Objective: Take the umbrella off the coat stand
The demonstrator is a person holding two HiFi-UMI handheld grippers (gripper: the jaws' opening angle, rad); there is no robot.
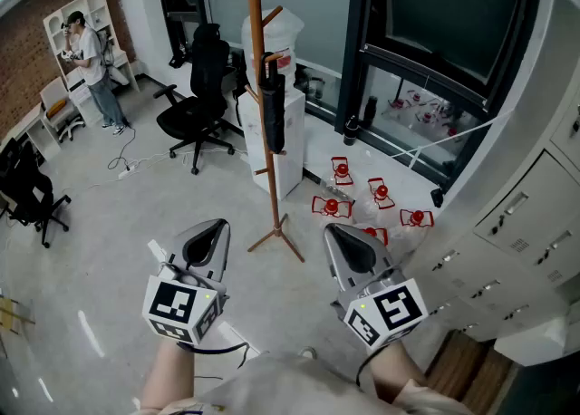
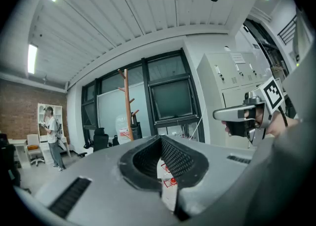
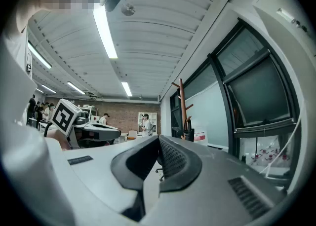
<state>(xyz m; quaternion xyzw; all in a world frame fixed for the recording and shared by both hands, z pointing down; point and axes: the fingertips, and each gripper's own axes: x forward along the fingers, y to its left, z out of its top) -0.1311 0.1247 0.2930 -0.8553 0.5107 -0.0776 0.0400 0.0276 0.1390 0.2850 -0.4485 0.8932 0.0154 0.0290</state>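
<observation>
The black umbrella (image 1: 274,105) hangs upright from a peg of the coat stand (image 1: 272,191), well apart from both hands, so the left gripper (image 1: 214,230) and right gripper (image 1: 339,234) point level at it, jaws together and empty, likely because reaching it comes first.

The head view is looking steeply down from above the person's arms. The left gripper (image 1: 210,230) and right gripper (image 1: 337,234) are sitting near at its bottom edge, and the coat stand (image 1: 263,105) is standing farther off at centre. Each gripper view is riding just behind its own jaws and facing level. Both are catching the coat stand far ahead, and each is showing the other gripper near at one side.
</observation>
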